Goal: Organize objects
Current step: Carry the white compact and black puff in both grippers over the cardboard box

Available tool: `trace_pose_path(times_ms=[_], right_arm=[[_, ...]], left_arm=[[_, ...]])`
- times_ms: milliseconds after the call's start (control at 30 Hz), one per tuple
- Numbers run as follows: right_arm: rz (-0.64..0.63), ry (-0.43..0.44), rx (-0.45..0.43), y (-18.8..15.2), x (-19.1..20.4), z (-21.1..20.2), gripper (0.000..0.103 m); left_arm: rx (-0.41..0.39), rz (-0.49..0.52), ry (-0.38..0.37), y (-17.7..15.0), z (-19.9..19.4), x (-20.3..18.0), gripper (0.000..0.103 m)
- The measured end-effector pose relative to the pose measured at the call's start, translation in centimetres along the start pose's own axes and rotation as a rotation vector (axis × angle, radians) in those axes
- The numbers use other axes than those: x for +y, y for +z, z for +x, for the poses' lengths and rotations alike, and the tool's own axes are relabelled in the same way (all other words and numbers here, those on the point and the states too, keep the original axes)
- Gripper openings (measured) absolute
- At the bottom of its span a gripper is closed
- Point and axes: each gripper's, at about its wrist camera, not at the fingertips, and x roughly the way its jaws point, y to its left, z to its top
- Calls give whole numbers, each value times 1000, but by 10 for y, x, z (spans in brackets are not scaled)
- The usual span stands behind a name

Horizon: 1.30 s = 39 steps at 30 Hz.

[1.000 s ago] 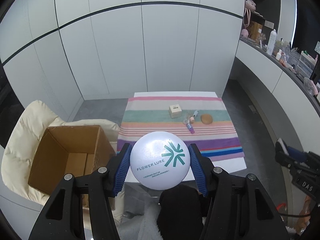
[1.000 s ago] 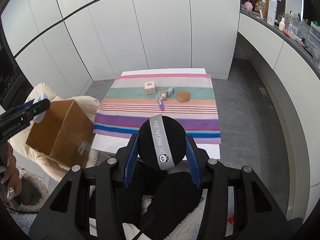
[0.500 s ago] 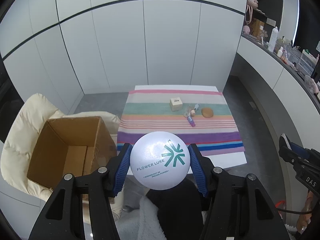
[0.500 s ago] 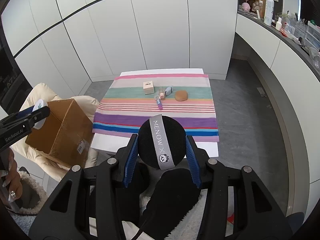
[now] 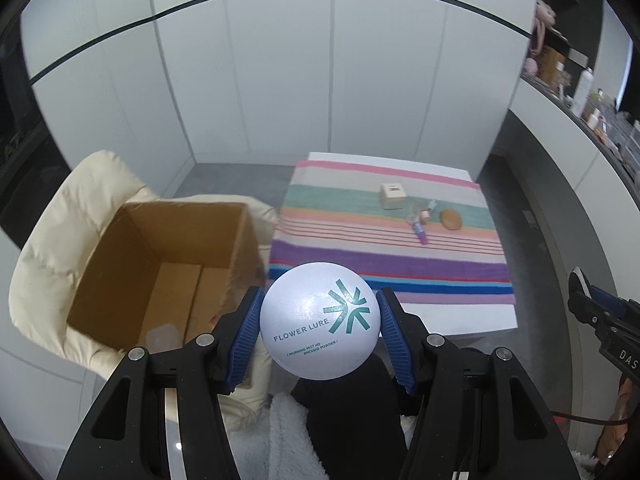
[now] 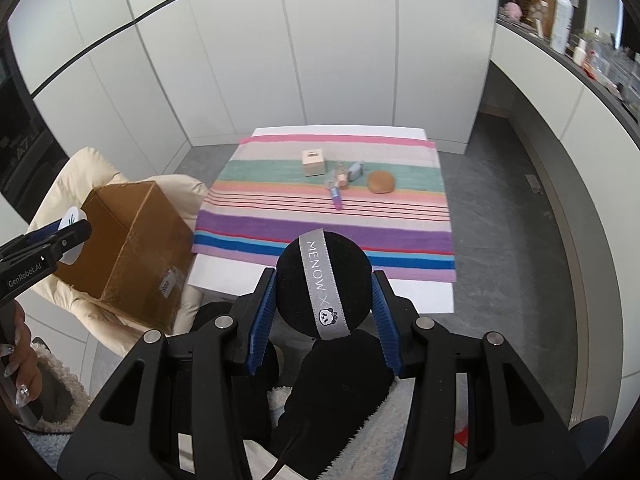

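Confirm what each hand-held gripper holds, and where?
Left hand-held gripper: white round powder compact, pinched across its sides. Right hand-held gripper: black round puff, also by its sides.

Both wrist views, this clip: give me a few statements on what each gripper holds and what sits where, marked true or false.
1. The left gripper grips a white round compact printed FLOWER LURE. True.
2. The right gripper is empty. False: it is shut on a black round puff with a grey MENOW ribbon.
3. The cardboard box sits open on a cream cushion, to the left of the table. True.
4. The striped cloth is bare. False: a small beige box, a brown sponge and a few small cosmetic tubes lie on it.
5. The white compact already lies inside the box. False: it is clamped between the left gripper's blue pads.
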Motion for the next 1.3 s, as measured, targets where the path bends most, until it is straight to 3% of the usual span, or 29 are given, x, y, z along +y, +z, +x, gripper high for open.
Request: trace_pose_path(times_ms=[833, 1033, 1300], right_arm=[[-377, 245, 65, -7, 192, 43, 48], [-459, 280, 73, -16, 229, 45, 48], [-479, 275, 91, -17, 243, 54, 48]], left_arm=[[40, -280, 199, -58, -19, 169, 58], [58, -302, 223, -67, -15, 189, 58], [47, -285, 202, -72, 5, 196, 58]])
